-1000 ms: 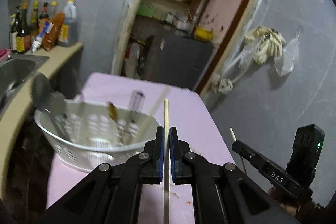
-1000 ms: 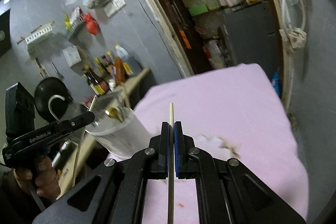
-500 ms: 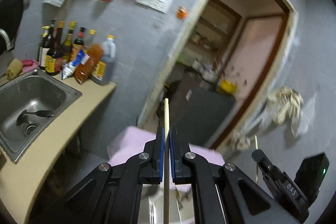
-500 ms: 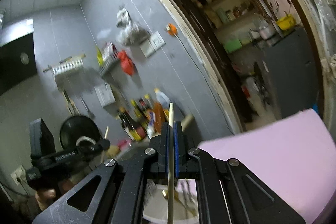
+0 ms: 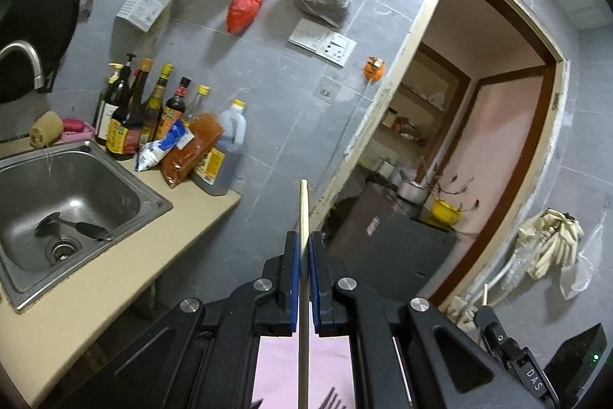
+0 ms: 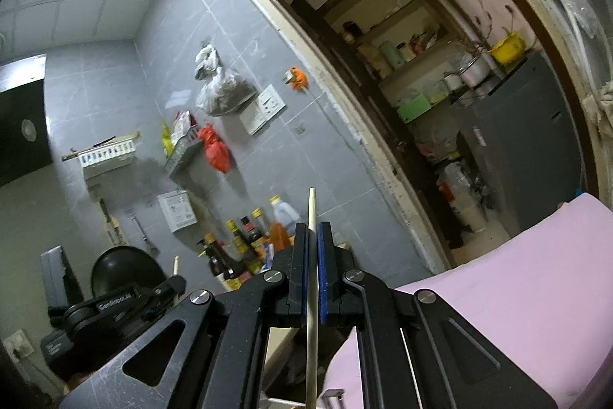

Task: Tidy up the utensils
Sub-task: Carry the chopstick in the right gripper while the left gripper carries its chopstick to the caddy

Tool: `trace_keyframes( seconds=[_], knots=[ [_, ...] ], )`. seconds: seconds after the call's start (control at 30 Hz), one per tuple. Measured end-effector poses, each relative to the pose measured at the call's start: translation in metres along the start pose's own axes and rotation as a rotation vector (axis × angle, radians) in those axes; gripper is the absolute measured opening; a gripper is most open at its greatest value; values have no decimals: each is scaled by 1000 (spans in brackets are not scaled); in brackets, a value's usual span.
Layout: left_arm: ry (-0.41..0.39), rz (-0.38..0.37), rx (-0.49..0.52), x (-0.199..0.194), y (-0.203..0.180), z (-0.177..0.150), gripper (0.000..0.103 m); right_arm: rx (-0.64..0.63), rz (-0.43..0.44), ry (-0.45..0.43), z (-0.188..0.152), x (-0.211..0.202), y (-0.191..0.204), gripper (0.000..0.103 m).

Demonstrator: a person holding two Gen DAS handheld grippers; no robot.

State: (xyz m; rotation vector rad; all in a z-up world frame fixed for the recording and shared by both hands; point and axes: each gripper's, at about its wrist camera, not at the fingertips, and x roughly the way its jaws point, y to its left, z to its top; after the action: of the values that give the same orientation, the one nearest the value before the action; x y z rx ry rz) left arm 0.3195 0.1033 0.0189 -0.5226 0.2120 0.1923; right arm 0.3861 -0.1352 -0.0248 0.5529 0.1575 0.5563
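My left gripper (image 5: 302, 248) is shut on a pale wooden chopstick (image 5: 304, 213) that stands nearly upright between the blue pads, tilted up toward the wall. My right gripper (image 6: 313, 240) is shut on a second wooden chopstick (image 6: 312, 213), also pointing upward. The right gripper shows at the lower right of the left wrist view (image 5: 513, 355), the left gripper at the lower left of the right wrist view (image 6: 126, 301). The pink table (image 6: 517, 294) lies below. Fork tines (image 5: 331, 401) peek in at the bottom edge. The white basket is out of view.
A steel sink (image 5: 57, 202) sits in a beige counter (image 5: 115, 286) on the left, with sauce bottles (image 5: 153, 114) behind it. A black wok (image 5: 34, 25) hangs on the grey tiled wall. A doorway (image 5: 479, 160) opens at the right.
Both grippers have tilted upward with their chopsticks. The white basket and most of the pink table have dropped out of view; the wall, sink and doorway fill the frames.
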Motion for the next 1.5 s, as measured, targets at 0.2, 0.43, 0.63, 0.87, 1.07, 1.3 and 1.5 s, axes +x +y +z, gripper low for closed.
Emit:
trace_keyframes(
  seconds=[0.2, 0.43, 0.63, 0.87, 1.07, 1.3, 1.5],
  knots=[
    [-44, 47, 3, 4, 1, -18, 5, -3, -84, -74, -10, -1, -7, 4],
    [-105, 80, 56, -3, -11, -33, 5, -16, -135, -128, -9, -8, -9, 4],
    [-89, 72, 13, 0, -1, -28, 5, -13, -130, -128, -7, -10, -10, 4],
    [-73, 83, 16, 0, 2, -26, 5, -12, -112, -168, 4, -15, -7, 4],
    [-64, 85, 30, -2, 1, -28, 5, -14, -115, -152, 2, -8, -4, 4],
    [-45, 86, 21, -6, 6, -30, 5, -98, -105, -83, -8, -13, 4, 4],
    [-40, 55, 37, -10, 6, -35, 5, -166, -104, -32, -14, -21, 9, 4]
  ],
)
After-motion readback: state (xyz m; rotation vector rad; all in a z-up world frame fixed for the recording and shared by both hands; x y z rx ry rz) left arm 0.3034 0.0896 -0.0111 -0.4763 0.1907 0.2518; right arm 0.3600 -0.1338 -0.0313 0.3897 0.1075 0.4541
